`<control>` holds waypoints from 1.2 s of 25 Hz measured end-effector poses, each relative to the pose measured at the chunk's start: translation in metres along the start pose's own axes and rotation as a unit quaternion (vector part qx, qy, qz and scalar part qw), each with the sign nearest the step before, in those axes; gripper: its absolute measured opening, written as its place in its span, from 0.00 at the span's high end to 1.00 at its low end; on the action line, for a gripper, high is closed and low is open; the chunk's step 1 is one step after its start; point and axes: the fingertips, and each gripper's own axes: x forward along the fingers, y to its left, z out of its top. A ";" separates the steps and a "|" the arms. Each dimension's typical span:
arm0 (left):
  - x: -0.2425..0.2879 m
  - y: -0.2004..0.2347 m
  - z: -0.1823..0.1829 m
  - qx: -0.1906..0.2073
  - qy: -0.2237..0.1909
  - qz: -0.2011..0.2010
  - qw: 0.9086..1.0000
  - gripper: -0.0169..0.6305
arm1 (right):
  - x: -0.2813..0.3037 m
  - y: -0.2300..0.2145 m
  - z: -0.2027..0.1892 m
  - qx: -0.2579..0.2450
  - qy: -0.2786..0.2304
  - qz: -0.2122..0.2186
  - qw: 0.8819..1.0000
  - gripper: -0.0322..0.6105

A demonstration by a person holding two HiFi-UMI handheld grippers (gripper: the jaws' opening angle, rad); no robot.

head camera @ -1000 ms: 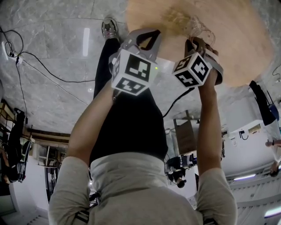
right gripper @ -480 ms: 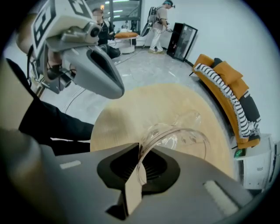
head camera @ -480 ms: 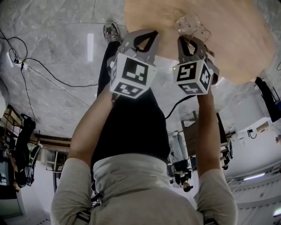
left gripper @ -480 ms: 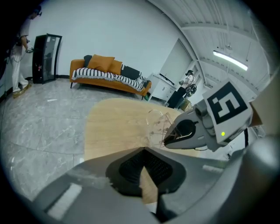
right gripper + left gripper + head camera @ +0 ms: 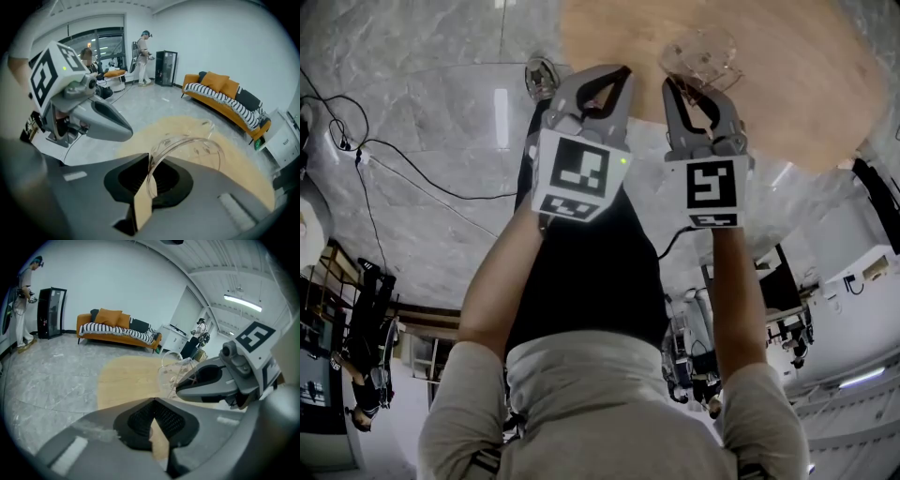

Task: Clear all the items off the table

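Note:
A clear plastic cup hangs over the near edge of the round wooden table. My right gripper is shut on the cup's rim; in the right gripper view the rim of the cup is pinched between the pads of the right gripper. My left gripper is beside it on the left, shut with nothing between its jaws, which meet at the tips in the left gripper view. From there the cup shows just right of the table.
Grey marble floor lies around the table, with black cables at the left. An orange sofa stands by the far wall, beside a black cabinet. A person stands near it. My own shoe is close to the table's edge.
The right gripper has moved left and further over the table with the cup, its marker cube turning square to the head camera. The left gripper has risen slightly and stays shut.

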 end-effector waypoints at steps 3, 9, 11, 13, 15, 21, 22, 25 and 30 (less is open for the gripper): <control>-0.009 -0.001 0.007 0.009 -0.008 0.011 1.000 0.94 | -0.015 0.000 0.019 0.019 -0.047 -0.020 0.999 0.90; -0.055 -0.021 0.042 0.022 -0.028 0.013 0.999 0.94 | -0.069 0.013 0.064 0.037 -0.094 -0.048 0.994 0.90; -0.073 -0.025 0.061 0.027 -0.037 0.018 0.999 0.94 | -0.089 0.014 0.083 0.050 -0.113 -0.054 0.991 0.90; -0.089 -0.027 0.084 0.026 -0.049 0.028 0.998 0.94 | -0.109 0.011 0.102 0.059 -0.136 -0.065 0.987 0.90; -0.103 -0.024 0.109 0.012 -0.066 0.045 0.997 0.94 | -0.126 0.002 0.119 0.064 -0.155 -0.082 0.982 0.90; -0.151 -0.037 0.180 0.014 -0.117 0.064 0.991 0.94 | -0.193 -0.017 0.169 0.096 -0.193 -0.130 0.968 0.90; -0.157 -0.044 0.192 0.025 -0.125 0.059 0.990 0.94 | -0.205 -0.019 0.178 0.095 -0.204 -0.137 0.965 0.90; -0.170 -0.065 0.225 0.054 -0.148 0.040 0.987 0.94 | -0.237 -0.024 0.200 0.092 -0.235 -0.160 0.954 0.90; -0.200 -0.108 0.272 0.108 -0.180 0.006 0.978 0.94 | -0.296 -0.030 0.216 0.122 -0.277 -0.189 0.934 0.90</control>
